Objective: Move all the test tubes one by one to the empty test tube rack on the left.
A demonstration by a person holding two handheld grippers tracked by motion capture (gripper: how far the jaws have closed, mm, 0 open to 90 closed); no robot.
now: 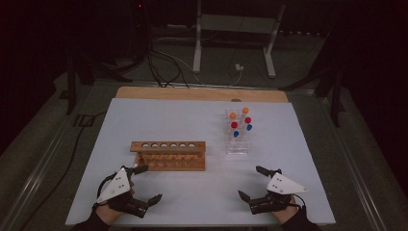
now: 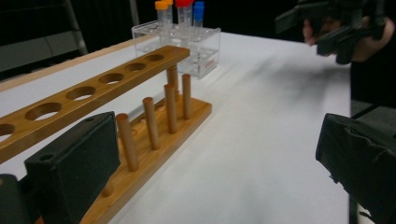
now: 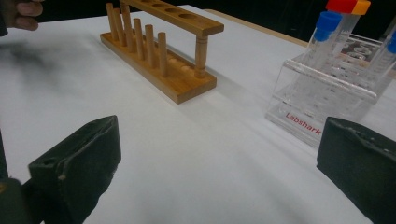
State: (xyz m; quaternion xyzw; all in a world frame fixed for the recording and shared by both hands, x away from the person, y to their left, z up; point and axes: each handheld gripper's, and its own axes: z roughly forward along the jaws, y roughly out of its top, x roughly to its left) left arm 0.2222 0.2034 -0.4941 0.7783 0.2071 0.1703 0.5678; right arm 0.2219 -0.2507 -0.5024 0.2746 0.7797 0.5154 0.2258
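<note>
A wooden test-tube rack (image 1: 169, 162) with a row of empty holes stands left of the table's centre. To its right is a clear plastic rack (image 1: 237, 144) holding several capped tubes, with orange (image 1: 233, 115), red (image 1: 234, 124) and blue (image 1: 236, 134) caps. My left gripper (image 1: 151, 183) is open near the front edge, just in front of the wooden rack's left end (image 2: 140, 93). My right gripper (image 1: 249, 181) is open too, in front of the clear rack (image 3: 327, 98). Both sets of jaws stand wide apart with nothing between them.
A white sheet (image 1: 192, 120) covers the table, and a strip of wooden tabletop (image 1: 202, 94) shows at the back. Cables and a metal stand (image 1: 235, 43) are on the dark floor beyond. In the left gripper view, the other hand and gripper (image 2: 336, 23) appear at top right.
</note>
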